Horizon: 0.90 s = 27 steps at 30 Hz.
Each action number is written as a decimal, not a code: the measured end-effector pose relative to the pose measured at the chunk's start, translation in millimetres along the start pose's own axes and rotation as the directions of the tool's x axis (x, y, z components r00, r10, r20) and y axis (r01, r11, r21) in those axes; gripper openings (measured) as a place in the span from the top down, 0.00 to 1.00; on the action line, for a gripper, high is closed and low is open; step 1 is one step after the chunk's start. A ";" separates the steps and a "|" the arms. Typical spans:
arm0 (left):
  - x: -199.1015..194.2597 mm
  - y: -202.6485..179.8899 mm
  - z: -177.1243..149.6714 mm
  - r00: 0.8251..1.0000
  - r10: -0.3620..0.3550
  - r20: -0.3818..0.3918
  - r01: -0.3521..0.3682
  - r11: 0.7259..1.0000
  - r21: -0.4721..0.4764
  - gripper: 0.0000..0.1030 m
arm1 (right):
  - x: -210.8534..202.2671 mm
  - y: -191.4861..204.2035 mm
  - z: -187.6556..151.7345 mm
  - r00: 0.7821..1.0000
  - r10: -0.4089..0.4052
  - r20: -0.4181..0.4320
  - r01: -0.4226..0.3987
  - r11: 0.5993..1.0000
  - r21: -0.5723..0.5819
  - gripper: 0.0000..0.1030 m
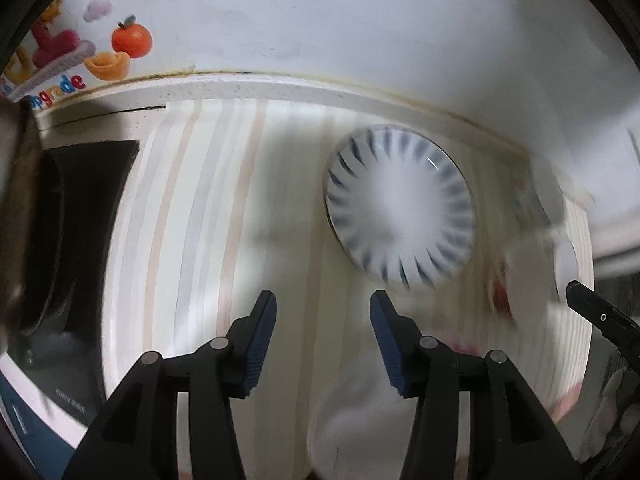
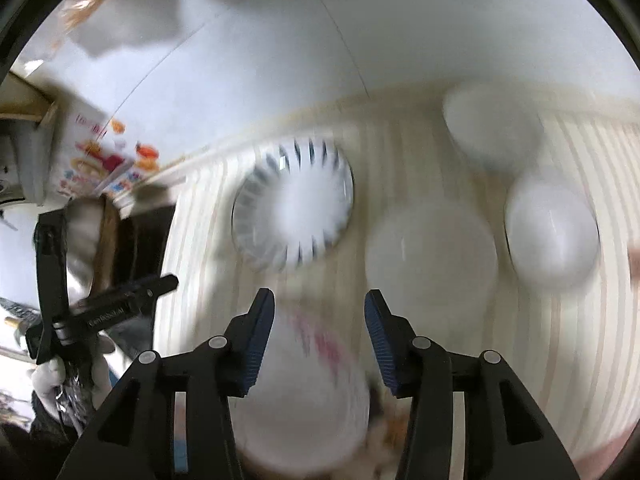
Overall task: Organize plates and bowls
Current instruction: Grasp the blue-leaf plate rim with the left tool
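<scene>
A white plate with blue radial stripes (image 1: 400, 204) lies on the striped tablecloth (image 1: 200, 220); it also shows in the right wrist view (image 2: 294, 204). My left gripper (image 1: 322, 312) is open and empty, short of that plate. My right gripper (image 2: 318, 308) is open and empty above a white dish with red marks (image 2: 308, 392). A plain white plate (image 2: 432, 256) and two white bowls (image 2: 552, 232) (image 2: 492, 124) lie to the right. Both views are blurred.
A black appliance (image 1: 80, 240) stands left of the cloth. A wall with a fruit poster (image 1: 100, 40) runs behind the table. My left gripper shows at the left of the right wrist view (image 2: 120, 304).
</scene>
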<state>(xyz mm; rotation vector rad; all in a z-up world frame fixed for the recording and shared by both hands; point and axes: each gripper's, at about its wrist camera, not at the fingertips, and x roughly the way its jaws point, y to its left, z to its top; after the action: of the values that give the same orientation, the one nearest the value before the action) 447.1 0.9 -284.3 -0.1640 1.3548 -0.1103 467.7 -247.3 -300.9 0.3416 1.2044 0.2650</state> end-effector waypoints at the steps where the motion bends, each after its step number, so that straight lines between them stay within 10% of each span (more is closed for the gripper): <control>1: 14.4 3.2 15.2 1.000 -0.002 -0.015 0.001 1.000 -0.020 0.55 | 11.1 0.2 14.7 1.000 -0.007 -0.008 0.007 1.000 -0.004 0.51; 12: 108.9 2.4 61.6 0.990 -0.002 -0.138 0.000 1.000 -0.012 0.59 | 145.9 -23.9 99.4 0.977 -0.086 -0.195 0.094 0.995 0.029 0.58; 16: 114.3 -2.3 67.2 0.991 -0.029 -0.129 0.030 1.000 0.007 0.75 | 165.4 -28.5 101.2 0.967 -0.109 -0.230 0.117 0.993 0.022 0.88; 27: 91.7 -15.0 55.8 0.994 0.009 -0.108 -0.003 0.998 0.055 0.79 | 158.3 -20.9 90.3 0.972 -0.107 -0.210 0.105 0.994 -0.019 0.88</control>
<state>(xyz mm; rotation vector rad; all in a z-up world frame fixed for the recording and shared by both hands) 521.3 -26.8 -358.3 -0.1092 1.4583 -0.1529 606.5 -217.3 -417.0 0.2451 1.4253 0.2172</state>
